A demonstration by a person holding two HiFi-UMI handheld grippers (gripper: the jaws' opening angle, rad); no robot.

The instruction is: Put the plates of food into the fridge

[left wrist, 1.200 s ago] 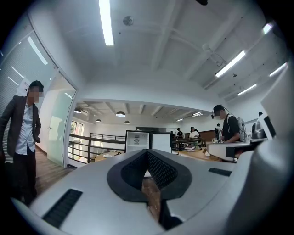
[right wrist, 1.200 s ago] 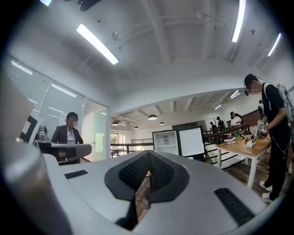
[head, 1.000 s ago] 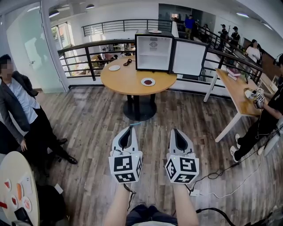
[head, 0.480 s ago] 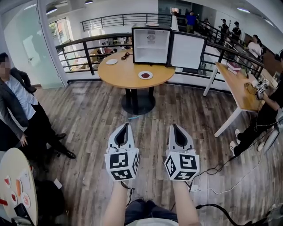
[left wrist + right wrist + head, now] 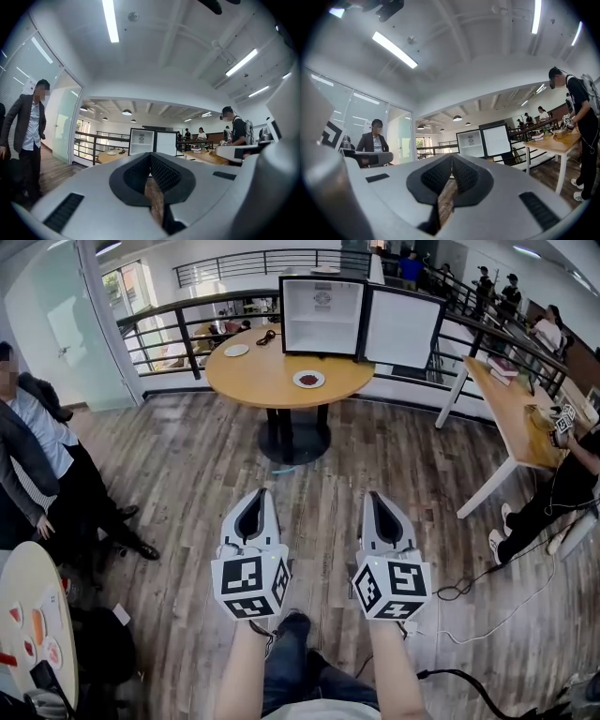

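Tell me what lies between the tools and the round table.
Head view: only bare wood floor between the left tool, the right tool and the round table, apart from a small blue mark near its base.

Left hand-held gripper (image 5: 262, 493) and right hand-held gripper (image 5: 371, 497): matt pale-grey plastic shells, with black ribbed pads (image 5: 164, 173) inside. Below them the floor (image 5: 187, 474) is grainy grey-brown wood plank with a low sheen. Ahead, the round counter (image 5: 272, 381) shows a smooth tan wood top, the fridge (image 5: 323, 306) a glossy white lining, the railing (image 5: 187, 310) dark metal.
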